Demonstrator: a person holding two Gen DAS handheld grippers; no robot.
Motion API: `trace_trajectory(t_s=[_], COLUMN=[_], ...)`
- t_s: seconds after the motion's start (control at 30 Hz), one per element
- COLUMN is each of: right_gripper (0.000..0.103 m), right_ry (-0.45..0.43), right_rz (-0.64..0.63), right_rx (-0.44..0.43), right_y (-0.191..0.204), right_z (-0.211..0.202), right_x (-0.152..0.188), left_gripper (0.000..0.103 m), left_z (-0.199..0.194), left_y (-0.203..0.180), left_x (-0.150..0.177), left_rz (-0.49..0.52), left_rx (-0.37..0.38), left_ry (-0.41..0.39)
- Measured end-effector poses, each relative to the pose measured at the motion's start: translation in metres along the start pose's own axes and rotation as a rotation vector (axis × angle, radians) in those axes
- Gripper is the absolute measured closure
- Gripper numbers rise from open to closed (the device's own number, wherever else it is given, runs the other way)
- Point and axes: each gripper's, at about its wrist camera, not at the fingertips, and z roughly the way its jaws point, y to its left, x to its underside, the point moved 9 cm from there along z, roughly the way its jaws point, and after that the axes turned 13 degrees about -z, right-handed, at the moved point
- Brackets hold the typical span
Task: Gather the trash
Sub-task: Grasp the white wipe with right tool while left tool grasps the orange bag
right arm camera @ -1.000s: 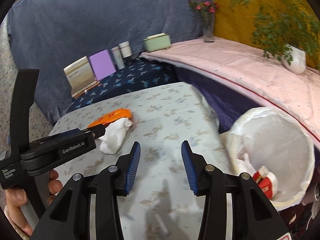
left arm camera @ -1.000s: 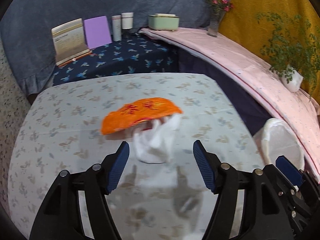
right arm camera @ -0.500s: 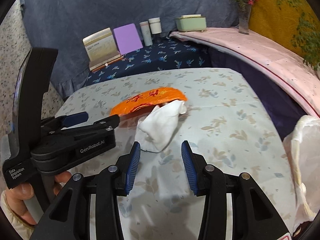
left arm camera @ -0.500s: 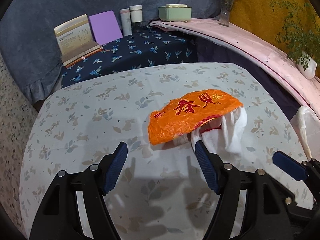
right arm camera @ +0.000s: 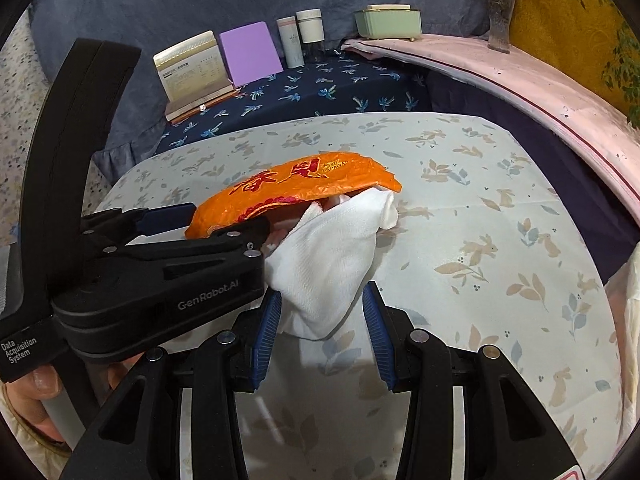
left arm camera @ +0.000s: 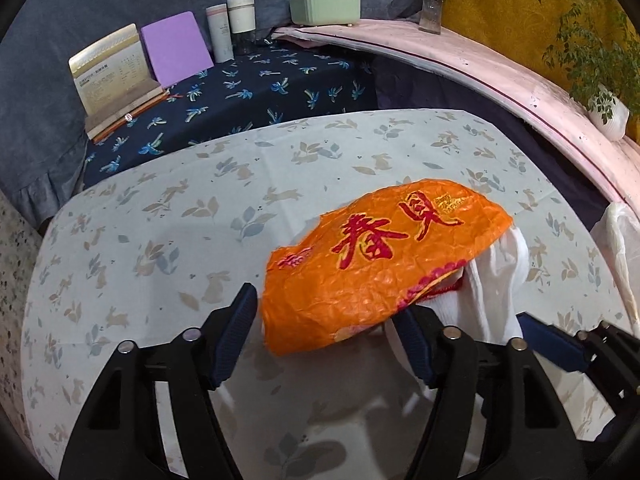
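A crumpled orange wrapper (left arm camera: 384, 264) with red characters lies on the floral tablecloth (left arm camera: 160, 240), partly covering a white cloth (left arm camera: 496, 280). My left gripper (left arm camera: 324, 320) is low over the wrapper's near edge. Its jaws are closing with that edge between them, and the pads do not visibly press on it. In the right wrist view the white cloth (right arm camera: 328, 256) trails out from under the wrapper (right arm camera: 296, 188). Its lower end sits between the closing jaws of my right gripper (right arm camera: 322, 304), without a clear squeeze. The left gripper (right arm camera: 228, 218) reaches in from the left there.
A white-lined trash bin (left arm camera: 616, 248) stands off the table's right edge. Behind the table, a dark blue surface holds a book stand (left arm camera: 112, 76), a purple board (left arm camera: 176, 54) and two bottles (left arm camera: 230, 28). A pink shelf (left arm camera: 500, 76) carries a green box, a vase and a plant.
Both grippers came down and closer to the pile. The wrapper's edge now lies between the left jaws and the cloth's end between the right jaws. Both pairs of jaws narrowed slightly.
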Motion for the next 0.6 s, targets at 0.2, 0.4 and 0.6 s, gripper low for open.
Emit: trace_trajectory(t_s=[0.2,0.4,0.6], right_gripper=[0.091,0.096,0.096], right_ry=[-0.010,-0.053,-0.109], right_rz=[0.010,0.055,0.094], right_rx=[0.003,0.019,0.059], right_y=[-0.007,-0.025,-0.055], right_z=[-0.004,-0.028,-0.066], right_x=[0.004,0.006,0.005], left_gripper=[0.081,0.091,0.092], left_z=[0.002,-0.016,-0.049], left_y=[-0.010,-0.030,-0.054], left_x=[0.004,0.008,0.003], left_rz=[-0.025,0.002,-0.017], left_rx=[0.055,0.070,0.117], left_ry=[0.046,0.023,-0.017])
